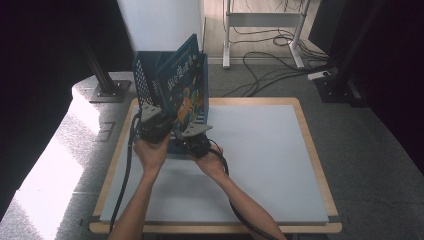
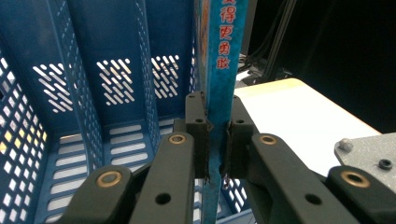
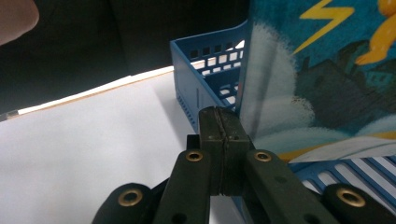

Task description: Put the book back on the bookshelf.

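Book (image 2: 219,93) stands upright at the blue rack (image 2: 93,70) on the counter (image 1: 260,150), its spine pinched between the left gripper (image 2: 215,140) fingers. Right gripper (image 3: 225,140) fingers are pressed together, empty, just beside the cover. Judged step: seating the book; next, lower it straight between dividers.

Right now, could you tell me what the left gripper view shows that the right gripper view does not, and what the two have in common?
Left gripper view alone: the left gripper shut on the book's spine, which bears red characters, and the blue rack's perforated dividers and slotted floor seen from inside. Right gripper view alone: the book's illustrated cover with a yellow lightning bolt, the rack's outer corner, a fingertip at the top left, and the right gripper with its jaws shut together on nothing. Both share the book, the blue rack and the white tabletop.
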`<state>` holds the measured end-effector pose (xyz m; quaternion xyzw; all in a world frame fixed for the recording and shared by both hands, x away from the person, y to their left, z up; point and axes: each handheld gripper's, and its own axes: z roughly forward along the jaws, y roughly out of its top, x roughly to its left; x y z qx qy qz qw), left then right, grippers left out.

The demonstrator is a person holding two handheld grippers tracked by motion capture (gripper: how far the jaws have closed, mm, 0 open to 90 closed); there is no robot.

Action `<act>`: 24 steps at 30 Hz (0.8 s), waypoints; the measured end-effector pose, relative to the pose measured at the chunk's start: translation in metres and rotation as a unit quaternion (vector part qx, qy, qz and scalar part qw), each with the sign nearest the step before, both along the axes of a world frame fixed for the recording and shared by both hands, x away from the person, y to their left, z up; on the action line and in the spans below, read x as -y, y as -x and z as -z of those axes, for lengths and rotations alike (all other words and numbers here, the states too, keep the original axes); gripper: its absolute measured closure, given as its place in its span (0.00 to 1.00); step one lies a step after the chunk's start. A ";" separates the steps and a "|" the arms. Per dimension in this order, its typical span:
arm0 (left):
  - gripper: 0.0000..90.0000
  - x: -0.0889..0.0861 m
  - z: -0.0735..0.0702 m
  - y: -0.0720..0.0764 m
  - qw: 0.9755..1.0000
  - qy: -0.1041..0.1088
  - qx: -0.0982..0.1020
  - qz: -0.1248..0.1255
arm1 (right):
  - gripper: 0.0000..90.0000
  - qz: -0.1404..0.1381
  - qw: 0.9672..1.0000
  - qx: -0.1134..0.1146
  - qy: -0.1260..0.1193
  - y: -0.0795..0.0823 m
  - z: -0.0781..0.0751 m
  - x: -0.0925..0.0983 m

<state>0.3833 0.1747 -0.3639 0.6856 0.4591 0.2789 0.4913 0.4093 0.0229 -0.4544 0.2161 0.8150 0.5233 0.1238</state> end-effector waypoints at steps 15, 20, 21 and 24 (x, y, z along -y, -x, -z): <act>0.93 0.016 0.005 -0.011 1.000 -0.001 0.015 -0.016 | 0.99 0.016 1.000 -0.018 -0.013 -0.015 0.004 0.012; 0.93 0.019 0.009 -0.015 1.000 0.000 0.018 -0.020 | 0.99 0.023 0.999 -0.021 -0.008 -0.019 0.004 0.014; 0.93 0.020 0.010 -0.015 1.000 -0.001 0.018 -0.020 | 0.99 0.024 0.999 -0.022 -0.007 -0.020 0.005 0.014; 0.93 0.022 0.013 -0.017 1.000 -0.006 0.018 -0.022 | 0.99 0.027 0.999 -0.026 -0.007 -0.023 0.008 0.016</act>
